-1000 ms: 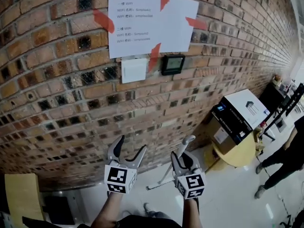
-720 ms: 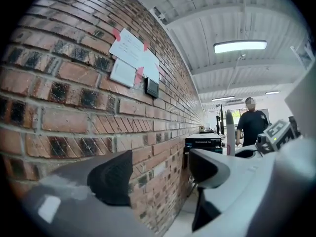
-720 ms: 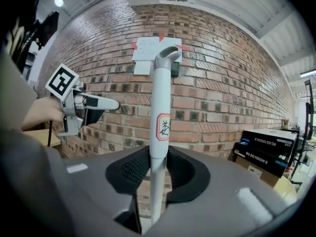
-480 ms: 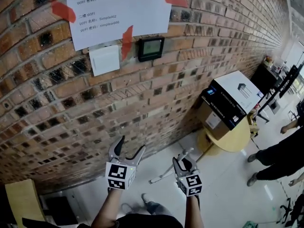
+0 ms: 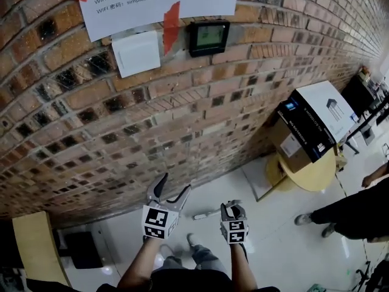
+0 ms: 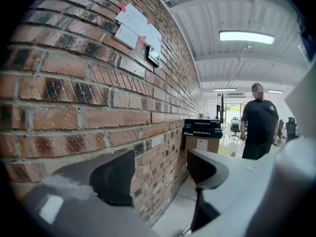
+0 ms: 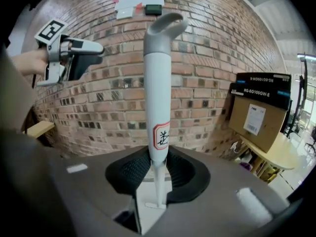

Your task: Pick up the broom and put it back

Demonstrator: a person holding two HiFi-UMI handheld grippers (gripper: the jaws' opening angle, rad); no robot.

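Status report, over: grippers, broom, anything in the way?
Right gripper shut on broom handle. Left gripper empty, jaws just closed in, gap between them. Nothing seen between it and brick wall; cardboard box, person at right.

A ceiling light panel (image 6: 247,36) is glowing brightly, lighting the room evenly. The brick wall (image 5: 182,120) is bowing under wide-angle distortion, and the left gripper (image 6: 160,174) is blurring close to its lens.

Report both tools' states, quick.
Left tool: open, empty; jaws just narrowed a little.
Right tool: closed on the broom handle.
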